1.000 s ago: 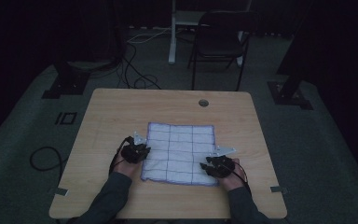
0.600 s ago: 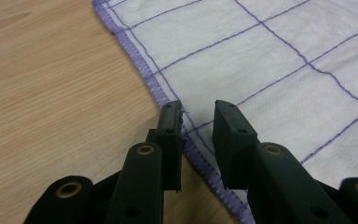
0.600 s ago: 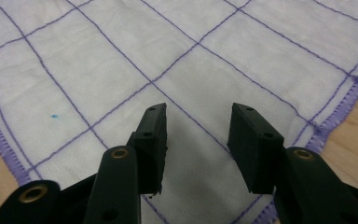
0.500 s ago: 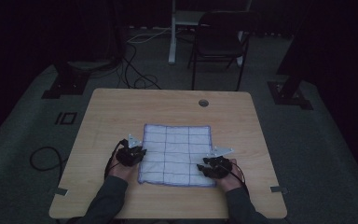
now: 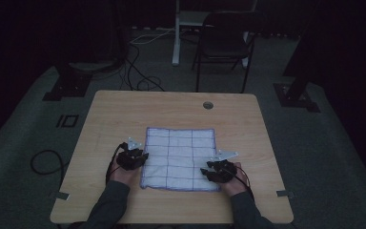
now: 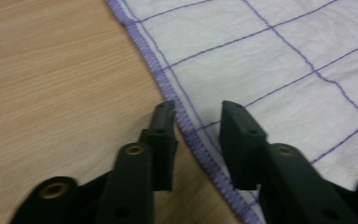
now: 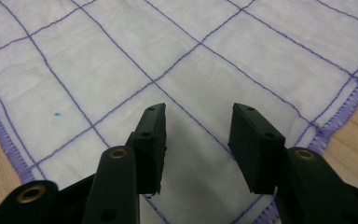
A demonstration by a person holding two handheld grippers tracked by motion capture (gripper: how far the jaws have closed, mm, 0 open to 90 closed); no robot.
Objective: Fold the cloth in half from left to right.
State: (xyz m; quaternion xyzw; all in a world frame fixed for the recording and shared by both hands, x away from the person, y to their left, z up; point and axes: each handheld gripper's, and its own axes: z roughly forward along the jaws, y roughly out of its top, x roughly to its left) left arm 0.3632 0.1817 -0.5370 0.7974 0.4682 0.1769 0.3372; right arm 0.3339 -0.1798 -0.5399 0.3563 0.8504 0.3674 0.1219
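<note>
Black chair (image 5: pixel 226 45) and floor cables (image 5: pixel 138 71) beyond the wooden table (image 5: pixel 171 109)

The cloth (image 5: pixel 181 157) lies flat on the tabletop (image 5: pixel 124 114) toward its near edge — left gripper (image 5: pixel 138 157) at the cloth's left edge, right gripper (image 5: pixel 214 172) over its near right corner.

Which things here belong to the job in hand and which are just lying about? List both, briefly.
In the job:
- white cloth with purple grid lines, spread flat on the table
- left gripper, jaws just opened, straddling the cloth's edge
- right gripper, open over the cloth

Lying about:
- black chair
- floor cables
</note>
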